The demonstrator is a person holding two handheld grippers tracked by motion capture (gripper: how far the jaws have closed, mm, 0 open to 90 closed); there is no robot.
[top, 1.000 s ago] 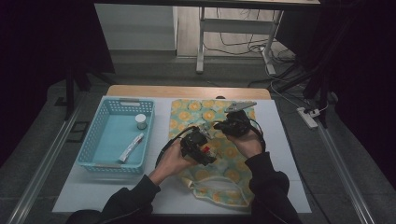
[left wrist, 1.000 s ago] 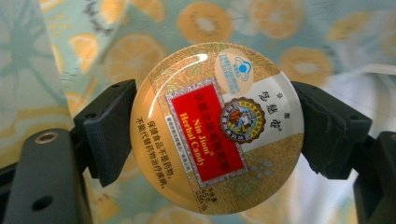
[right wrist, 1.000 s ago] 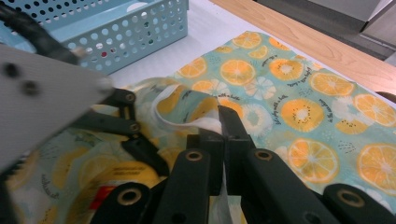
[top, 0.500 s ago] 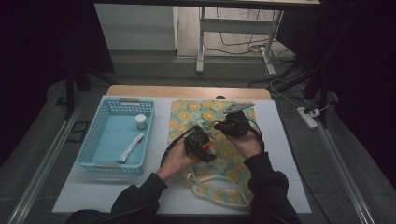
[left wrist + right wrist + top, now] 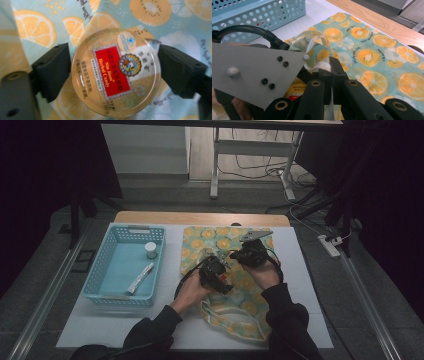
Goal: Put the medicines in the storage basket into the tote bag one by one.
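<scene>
Left gripper [image 5: 113,72] jaws have just been opening; tin [image 5: 115,72] sits between them on the bag [image 5: 225,270], mid-table, pads apparently just off its rim. Right gripper [image 5: 331,65] is clamped on the bag's edge, holding it up. Advice: release fully, withdraw straight, keep the mouth lifted. Tin lies flat, lid up; round, no long axis.

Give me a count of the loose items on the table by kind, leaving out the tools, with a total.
Round candy tin: 1
Fruit-print fabric bag: 1
Blue basket: 1
Small white jar in the basket: 1
White tube in the basket: 1
Total: 5
</scene>
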